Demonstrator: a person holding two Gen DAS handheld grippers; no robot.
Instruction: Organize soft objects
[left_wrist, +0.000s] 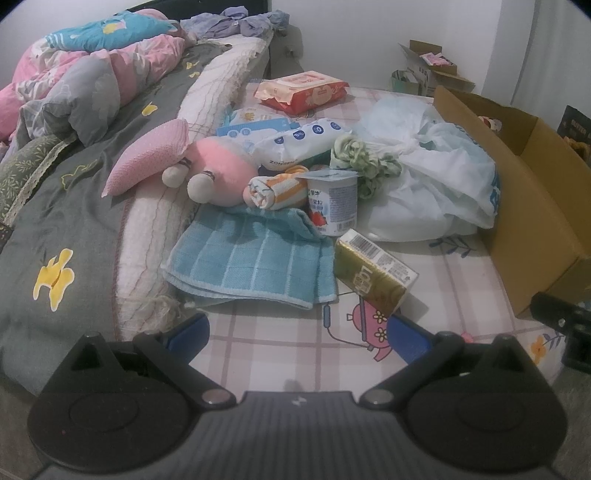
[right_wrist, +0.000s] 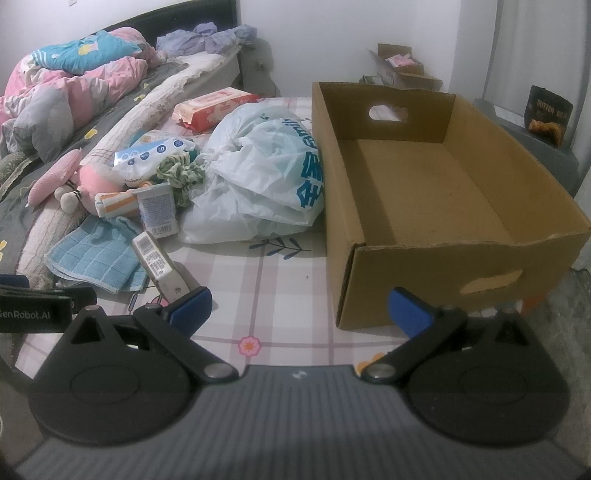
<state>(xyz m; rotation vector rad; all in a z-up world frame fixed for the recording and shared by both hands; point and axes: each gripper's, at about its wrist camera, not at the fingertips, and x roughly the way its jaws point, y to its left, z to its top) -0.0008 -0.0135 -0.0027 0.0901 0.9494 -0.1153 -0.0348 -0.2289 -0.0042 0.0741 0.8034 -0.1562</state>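
**Soft things heaped beside an empty box**

Soft things lie in a pile at the middle of the left wrist view, on a checked sheet. A blue towel is spread at the front of the heap, low centre. Behind it lies a rolled striped cloth, touching a pink plush to its left. A pink pillow leans further left, against the grey quilt. A green scrunchie sits right of centre, next to a white bag.

Harder items are mixed in: a yogurt cup stands upright just behind the towel, and a gold carton lies tilted at the towel's right edge. A wipes pack rests at upper centre, and a white pack lies between it and the plush.

The box fills the right half of the right wrist view, open on top and bare inside, with the bag touching its left wall.

The left gripper hangs low in its frame, jaws spread wide, holding nothing. The right gripper is likewise spread wide and empty, between the carton and the box's near corner.
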